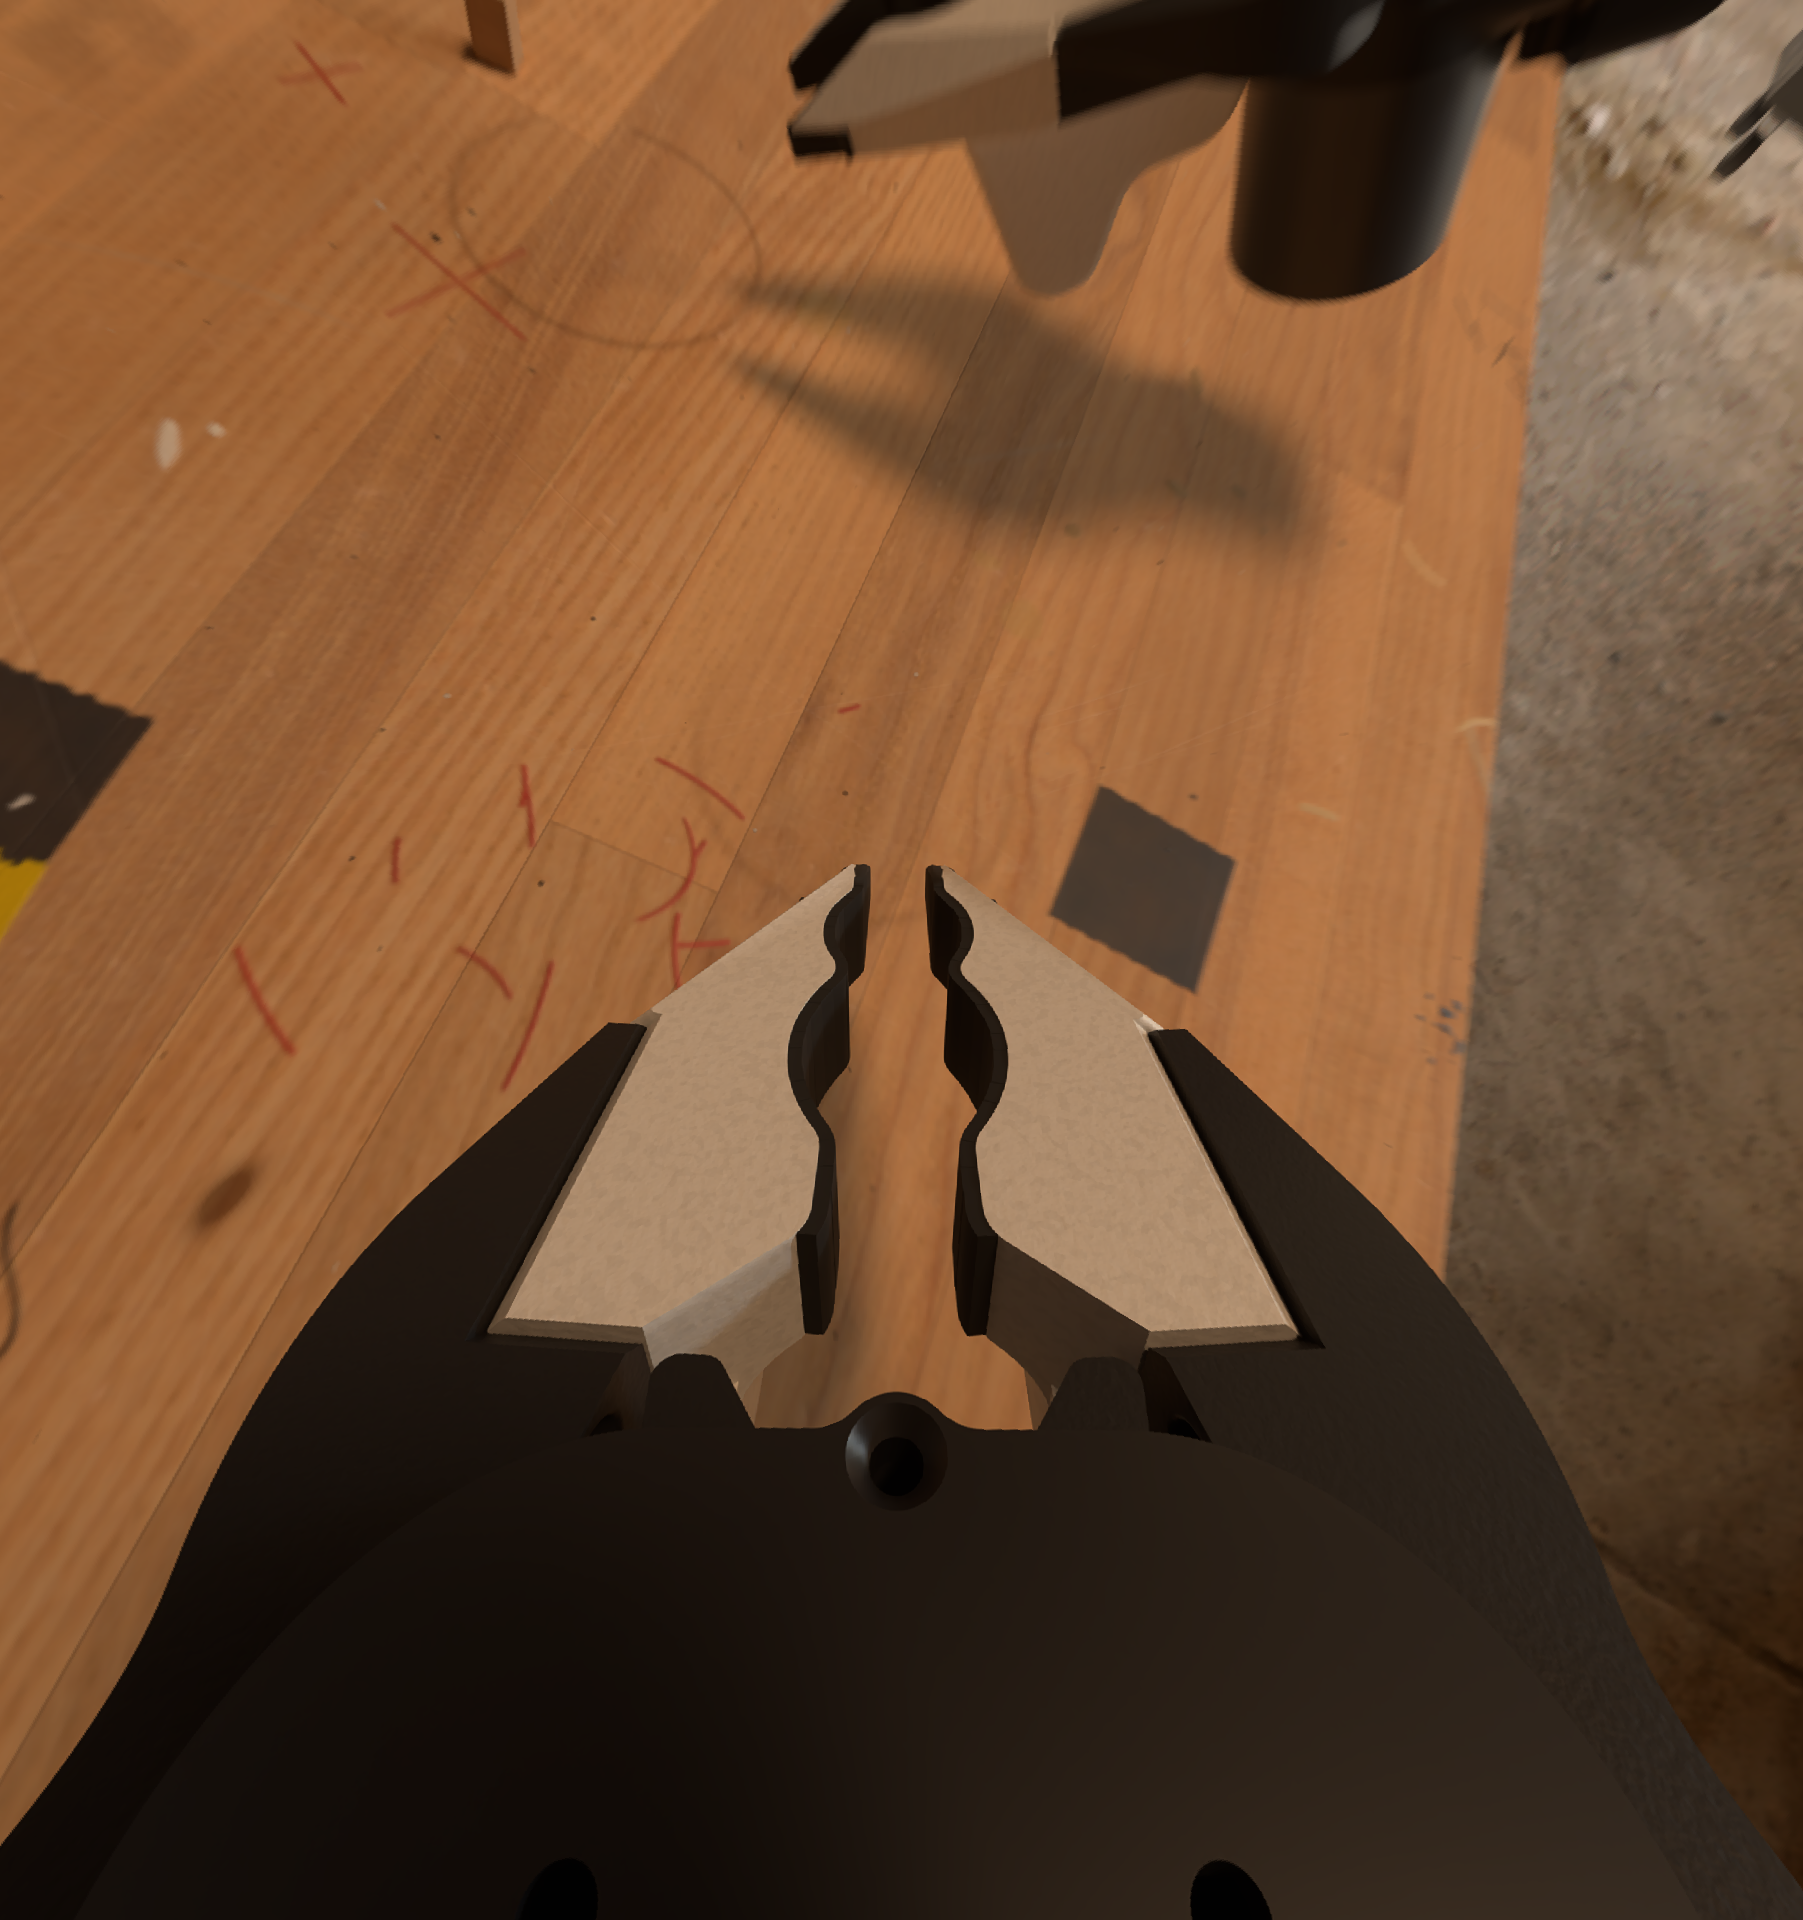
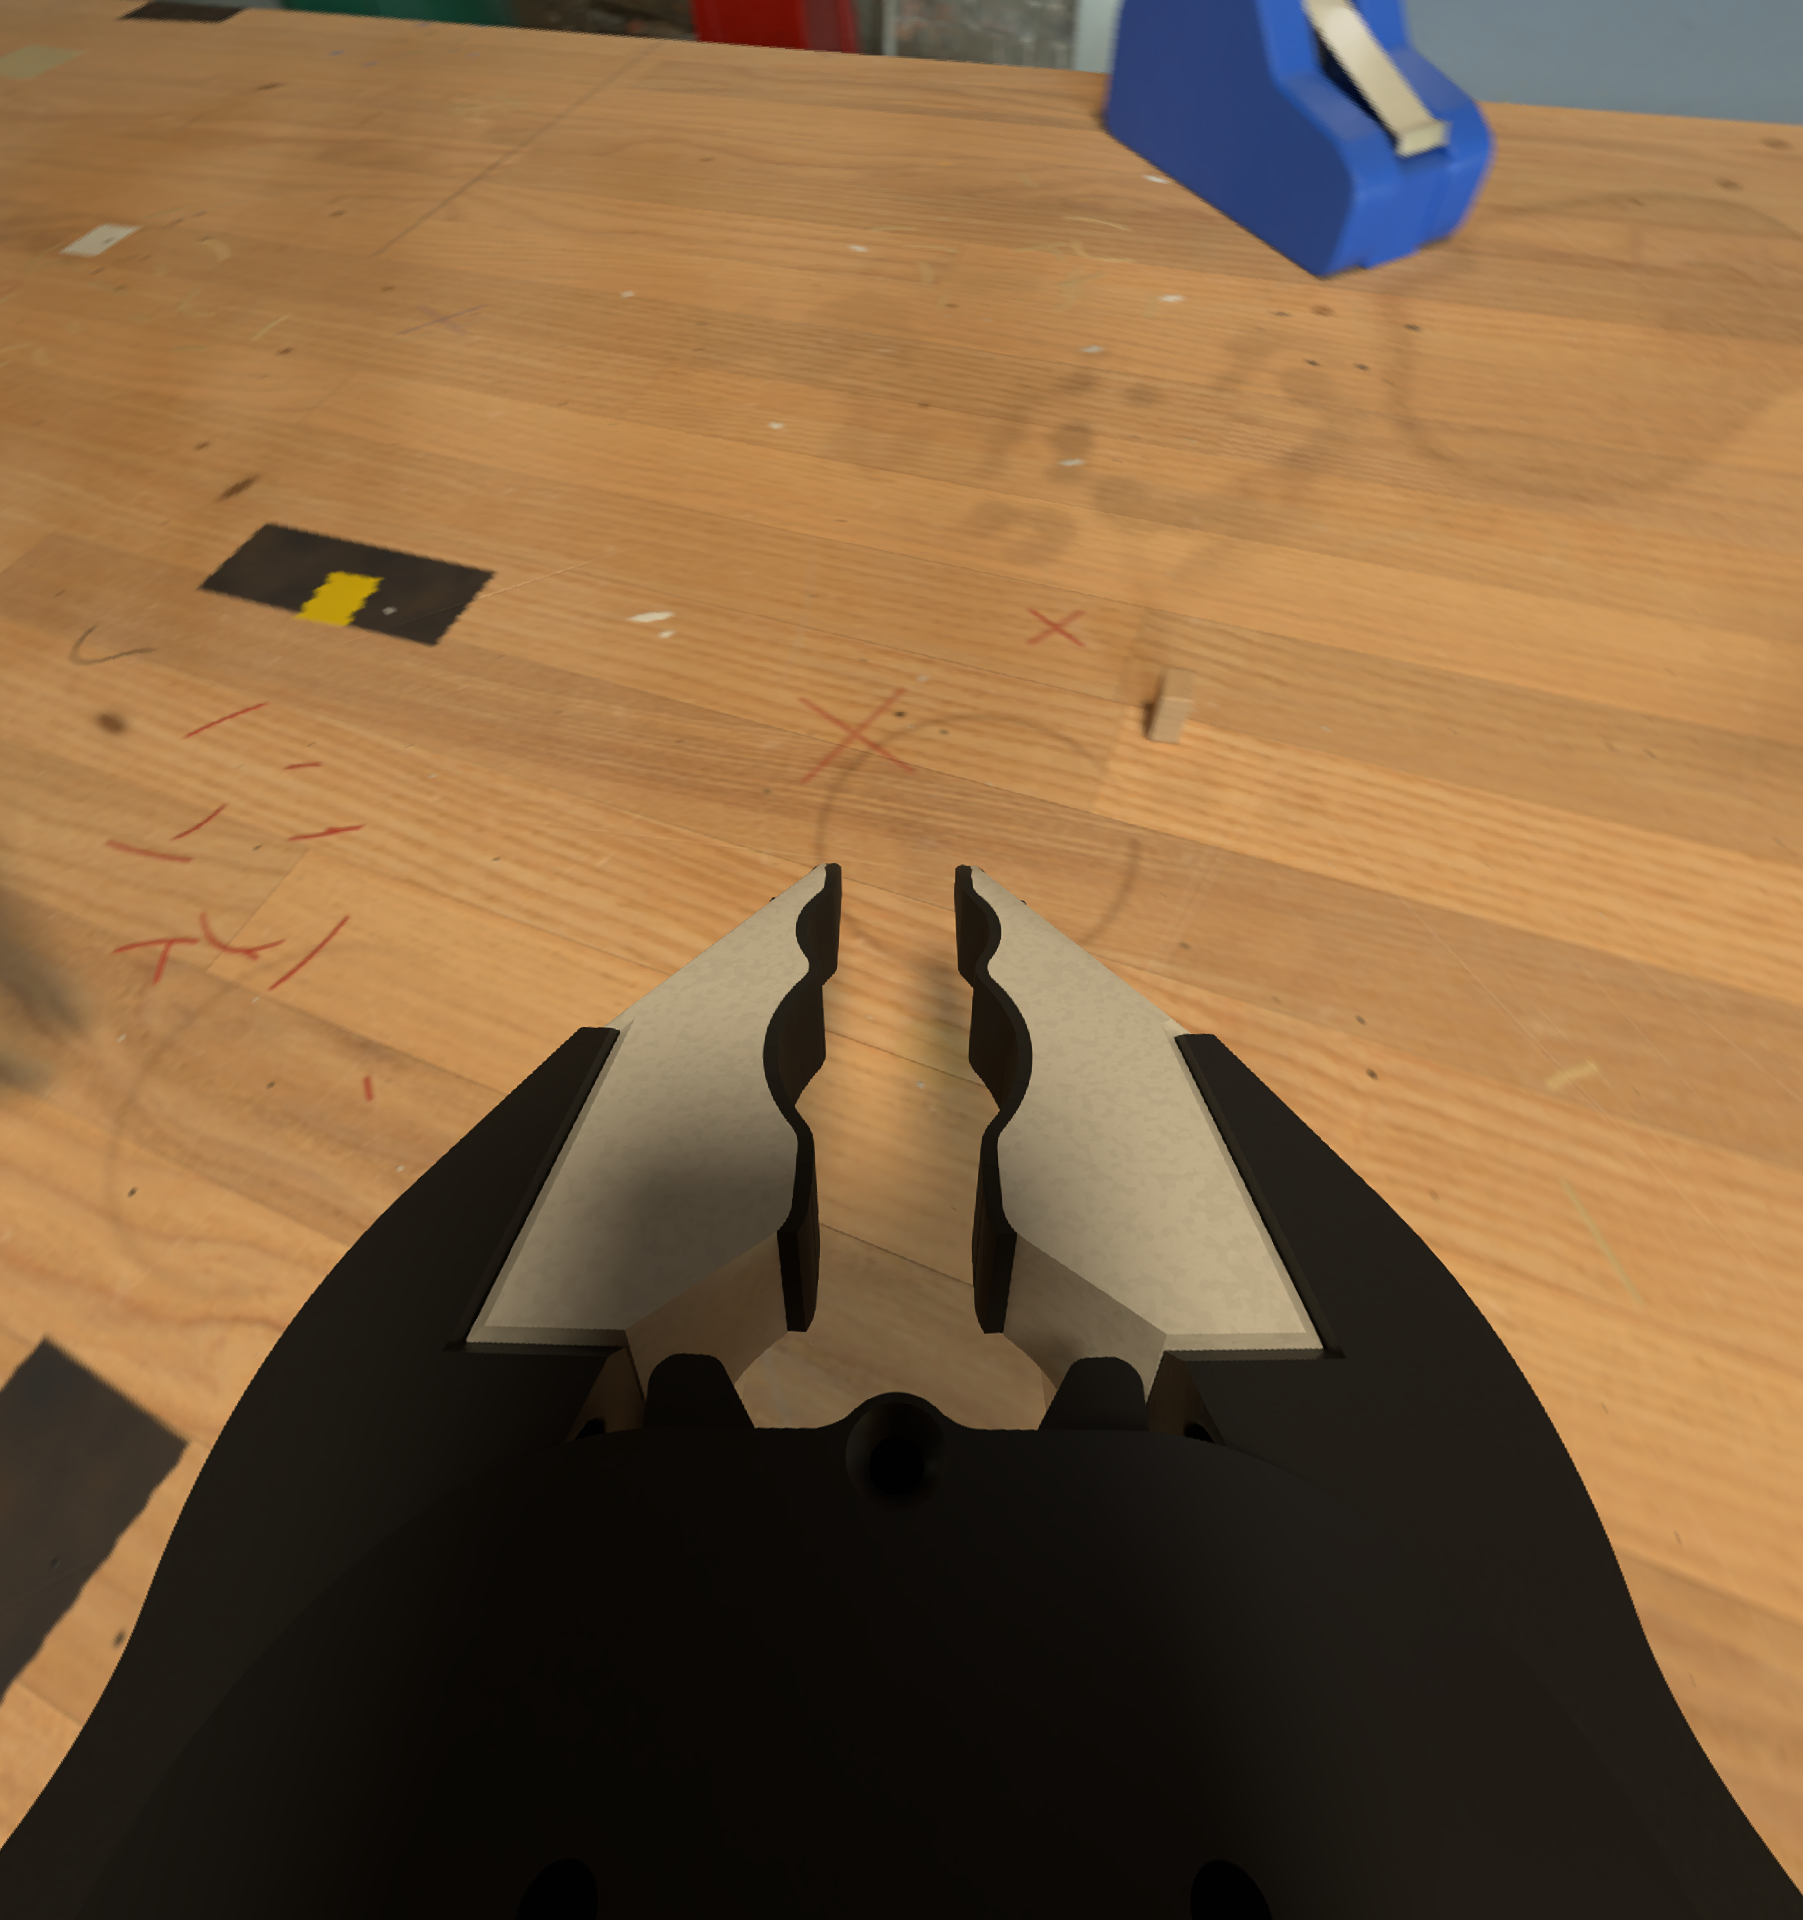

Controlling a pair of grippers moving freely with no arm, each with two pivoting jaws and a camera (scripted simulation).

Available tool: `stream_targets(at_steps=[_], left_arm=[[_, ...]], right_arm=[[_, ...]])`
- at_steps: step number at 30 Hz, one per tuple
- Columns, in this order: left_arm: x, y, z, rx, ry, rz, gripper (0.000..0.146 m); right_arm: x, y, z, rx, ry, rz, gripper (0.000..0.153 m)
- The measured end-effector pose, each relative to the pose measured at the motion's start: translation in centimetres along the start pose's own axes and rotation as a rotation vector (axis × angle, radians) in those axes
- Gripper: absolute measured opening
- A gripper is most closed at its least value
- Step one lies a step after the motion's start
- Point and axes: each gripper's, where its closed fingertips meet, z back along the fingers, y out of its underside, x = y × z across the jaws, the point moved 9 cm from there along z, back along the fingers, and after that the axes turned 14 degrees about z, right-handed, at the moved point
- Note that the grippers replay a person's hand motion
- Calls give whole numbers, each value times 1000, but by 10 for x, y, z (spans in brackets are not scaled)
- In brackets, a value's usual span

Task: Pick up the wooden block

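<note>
Ahead of the right tongs [image 2: 897, 871], a little to their right, the small wooden block [image 2: 1169, 707] stands upright on the wooden surface [image 2: 1396, 935], well apart from their tips. These tongs are apart and empty. The left tongs [image 1: 897, 871] have only a narrow gap and hold nothing. Far ahead, to the right, stands a blue tape dispenser [image 2: 1292, 145].

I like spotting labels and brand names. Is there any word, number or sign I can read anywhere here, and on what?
No readable word, number or brand shows in either view.
Table: red scribbles and crosses, marks only, not letters I can read.
Black-and-yellow tape patch: no print.
Blue tape dispenser: no label in sight.
Wooden block: plain.
</note>
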Motion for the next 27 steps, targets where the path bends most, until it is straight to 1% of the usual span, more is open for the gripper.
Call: stream_targets(at_steps=[2,4,7,11,16,21,25,27], left_arm=[[2,0,-19,30,-51,-38,11],[4,-2,-32,51,-137,-85,11],[6,-5,-45,71,-176,-94,10],[4,-7,-53,96,-219,-120,10],[2,-7,-56,110,-279,-141,10],[0,-8,-59,120,-257,-144,12],[-1,-7,-58,118,-218,-112,28],[-2,-7,-53,103,-182,-92,32]], right_arm=[[-6,4,3,4,52,-49,22],[-11,10,2,25,105,-76,23],[-13,15,-7,75,177,-78,25],[-17,13,-23,130,175,-69,27],[-35,5,-37,174,205,-70,27],[-48,-9,-57,187,146,-85,28],[-59,-16,-80,232,125,-65,25],[-62,-15,-90,264,98,-74,24]])
